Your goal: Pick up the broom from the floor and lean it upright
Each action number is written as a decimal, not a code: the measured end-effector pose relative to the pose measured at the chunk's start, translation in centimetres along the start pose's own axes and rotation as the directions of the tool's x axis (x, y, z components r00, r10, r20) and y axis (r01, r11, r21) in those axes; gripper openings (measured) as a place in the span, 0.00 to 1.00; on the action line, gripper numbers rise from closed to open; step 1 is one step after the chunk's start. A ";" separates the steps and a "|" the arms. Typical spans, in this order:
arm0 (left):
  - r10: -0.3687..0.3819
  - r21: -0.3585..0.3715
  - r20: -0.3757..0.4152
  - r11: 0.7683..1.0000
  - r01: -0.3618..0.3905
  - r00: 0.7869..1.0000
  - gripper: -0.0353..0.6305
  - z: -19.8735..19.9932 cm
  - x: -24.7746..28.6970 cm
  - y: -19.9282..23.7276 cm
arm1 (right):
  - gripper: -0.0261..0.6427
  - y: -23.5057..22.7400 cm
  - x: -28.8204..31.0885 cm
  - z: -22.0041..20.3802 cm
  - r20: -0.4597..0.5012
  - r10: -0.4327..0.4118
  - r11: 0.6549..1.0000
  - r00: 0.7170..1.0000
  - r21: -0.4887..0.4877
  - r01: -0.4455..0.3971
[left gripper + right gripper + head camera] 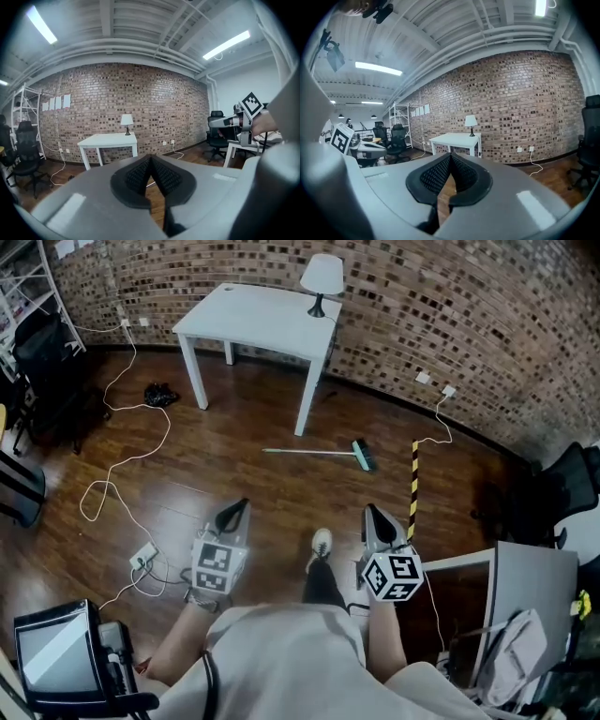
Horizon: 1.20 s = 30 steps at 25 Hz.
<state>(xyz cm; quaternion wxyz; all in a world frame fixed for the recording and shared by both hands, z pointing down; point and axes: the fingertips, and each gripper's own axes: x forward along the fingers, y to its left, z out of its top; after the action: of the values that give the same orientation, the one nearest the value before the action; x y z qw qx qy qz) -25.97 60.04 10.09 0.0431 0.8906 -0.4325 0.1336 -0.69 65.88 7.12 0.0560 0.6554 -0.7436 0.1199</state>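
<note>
The broom (323,455) lies flat on the wooden floor near the white table (255,319), its pale handle pointing left and its green head at the right. My left gripper (234,513) and right gripper (373,517) hover well short of it, side by side above the floor, both pointing toward the brick wall. Both are shut with nothing between the tips. In the left gripper view the left gripper (151,158) has its black pads meeting at the tip; in the right gripper view the right gripper (450,155) looks the same. The broom is hidden behind the jaws in both gripper views.
A table lamp (321,278) stands on the white table. A yellow-black striped post (412,486) stands right of the broom. White cables (117,465) and a power strip (142,555) lie on the floor at left. Office chairs (562,488), a desk (511,582) and a shelf (28,296) line the sides.
</note>
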 end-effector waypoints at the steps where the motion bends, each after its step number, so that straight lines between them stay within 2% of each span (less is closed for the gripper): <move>1: 0.004 -0.002 -0.005 1.000 -0.004 1.000 0.05 -0.1 0.8 0.3 | 0.06 -0.6 1.0 -0.2 -0.006 0.004 1.000 1.000 0.005 -0.004; 6: 0.047 -0.004 -0.025 0.999 -0.047 0.999 0.05 0.7 7.1 2.6 | 0.06 -4.4 7.8 0.6 -0.009 0.049 0.999 0.999 0.007 -0.049; 12: 0.072 0.008 -0.008 0.997 -0.072 0.997 0.05 4.4 18.7 3.5 | 0.06 -11.9 17.8 3.8 -0.013 0.119 0.993 0.993 0.008 -0.119; 18: 0.117 0.046 0.003 0.992 -0.117 0.993 0.05 8.6 28.9 4.5 | 0.06 -18.2 26.6 7.7 -0.040 0.197 0.978 0.979 -0.067 -0.200; 23: 0.145 0.051 -0.023 0.988 -0.144 0.989 0.05 9.9 33.3 6.7 | 0.06 -20.8 31.2 9.8 -0.038 0.227 0.971 0.973 -0.073 -0.229; 30: 0.127 0.040 -0.064 0.991 -0.125 0.990 0.05 9.8 36.3 9.6 | 0.06 -21.6 34.7 8.6 -0.083 0.206 0.978 0.975 0.010 -0.206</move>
<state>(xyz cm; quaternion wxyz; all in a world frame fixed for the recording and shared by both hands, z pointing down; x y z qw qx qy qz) -10.06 24.62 10.26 0.0328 0.8572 -0.4838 0.1735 16.60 27.96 9.47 0.0736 0.5691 -0.8045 0.1529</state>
